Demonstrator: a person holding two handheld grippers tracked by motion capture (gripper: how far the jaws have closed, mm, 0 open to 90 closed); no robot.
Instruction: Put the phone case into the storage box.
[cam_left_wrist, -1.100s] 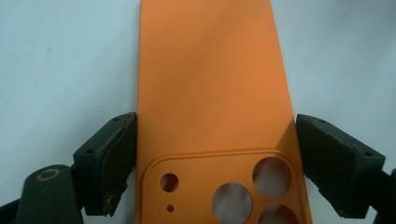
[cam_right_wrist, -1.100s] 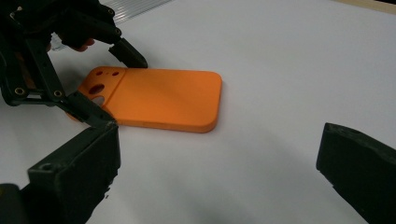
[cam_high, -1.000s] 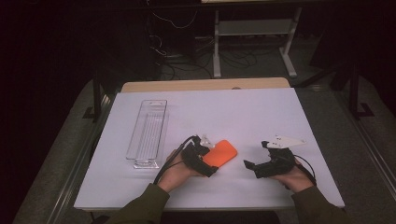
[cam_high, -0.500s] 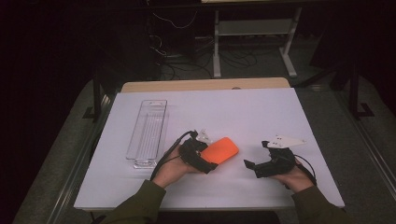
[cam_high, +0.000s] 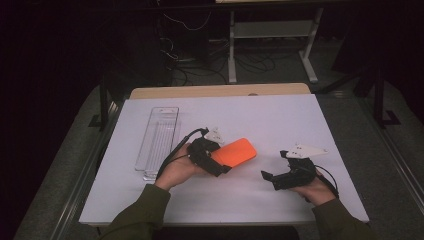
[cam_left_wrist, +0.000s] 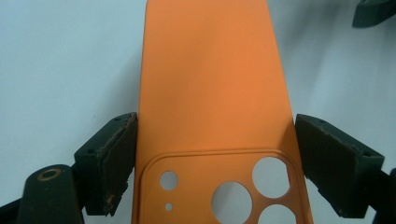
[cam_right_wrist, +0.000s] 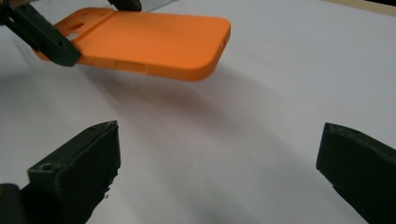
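An orange phone case (cam_high: 239, 152) with camera cutouts hangs above the white table top (cam_high: 280, 117), just left of centre. My left gripper (cam_high: 220, 163) is shut on its camera end, the pads pressing both long edges. In the left gripper view the case (cam_left_wrist: 212, 88) runs away from me between the two black pads (cam_left_wrist: 114, 158). The right gripper view shows the case (cam_right_wrist: 149, 39) floating level over its own shadow. My right gripper (cam_high: 274, 168) rests low at the right, open, with nothing between its fingers (cam_right_wrist: 79, 168).
A clear plastic tray (cam_high: 157, 139) lies lengthwise on the left part of the white sheet. A wooden edge (cam_high: 220, 91) borders the far side. Beyond it are table legs and cables on a dark floor.
My left gripper has lifted the orange case off the table. The right hand has stayed where it was.
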